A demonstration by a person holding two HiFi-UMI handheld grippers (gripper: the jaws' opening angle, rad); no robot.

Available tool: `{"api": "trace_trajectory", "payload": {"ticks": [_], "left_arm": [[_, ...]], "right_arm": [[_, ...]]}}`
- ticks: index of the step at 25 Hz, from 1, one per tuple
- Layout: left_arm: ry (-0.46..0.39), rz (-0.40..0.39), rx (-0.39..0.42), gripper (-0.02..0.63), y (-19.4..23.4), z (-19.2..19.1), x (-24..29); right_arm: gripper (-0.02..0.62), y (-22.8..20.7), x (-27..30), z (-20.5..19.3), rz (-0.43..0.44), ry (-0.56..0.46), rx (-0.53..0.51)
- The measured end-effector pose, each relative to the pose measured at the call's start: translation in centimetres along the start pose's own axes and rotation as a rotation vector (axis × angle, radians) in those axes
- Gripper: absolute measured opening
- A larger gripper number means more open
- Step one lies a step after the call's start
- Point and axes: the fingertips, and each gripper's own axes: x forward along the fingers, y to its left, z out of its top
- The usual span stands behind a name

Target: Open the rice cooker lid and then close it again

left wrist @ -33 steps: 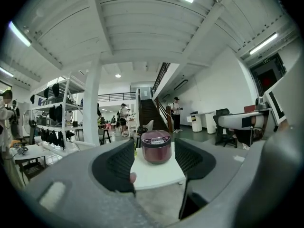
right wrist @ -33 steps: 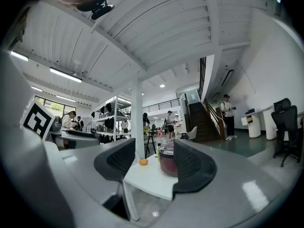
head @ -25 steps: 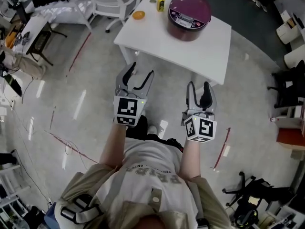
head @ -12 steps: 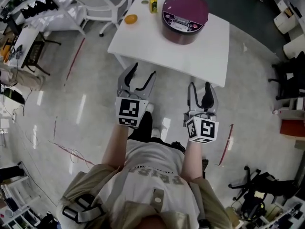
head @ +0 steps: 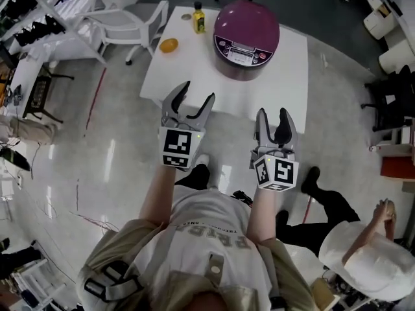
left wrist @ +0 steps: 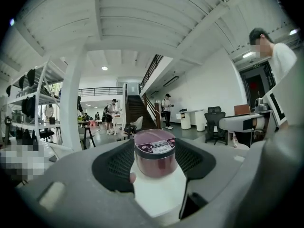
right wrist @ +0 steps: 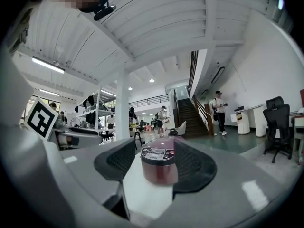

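Observation:
A purple rice cooker (head: 246, 37) with its lid down stands at the far side of a white table (head: 194, 76). My left gripper (head: 196, 94) is open and empty over the table's near edge, short of the cooker. My right gripper (head: 272, 115) is also open and empty, at the near edge further right. In the left gripper view the cooker (left wrist: 154, 153) shows ahead between the black pads (left wrist: 111, 167), apart from them. The right gripper view frames the cooker (right wrist: 159, 165) the same way, between its pads (right wrist: 192, 167).
A yellow bottle (head: 199, 18) and an orange (head: 168, 45) sit at the table's far left. A white chair (head: 126, 21) stands left of the table, a black office chair (head: 392, 99) at the right. A person in a white cap (head: 363, 264) crouches at lower right.
Both grippers have moved forward to the table's near edge, and the cooker appears closer. A crouching person has come into view at lower right.

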Motion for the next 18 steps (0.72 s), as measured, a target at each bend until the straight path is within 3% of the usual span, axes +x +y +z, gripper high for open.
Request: {"api": "trace_trajectory", "payload": {"ticks": [18], "left_arm": [[-0.013,-0.163,-0.008,0.279,4.6,-0.4,9.6]], "right_arm": [[0.230,-0.2,9.3,-0.7,-0.072,0.022,0.000]]}}
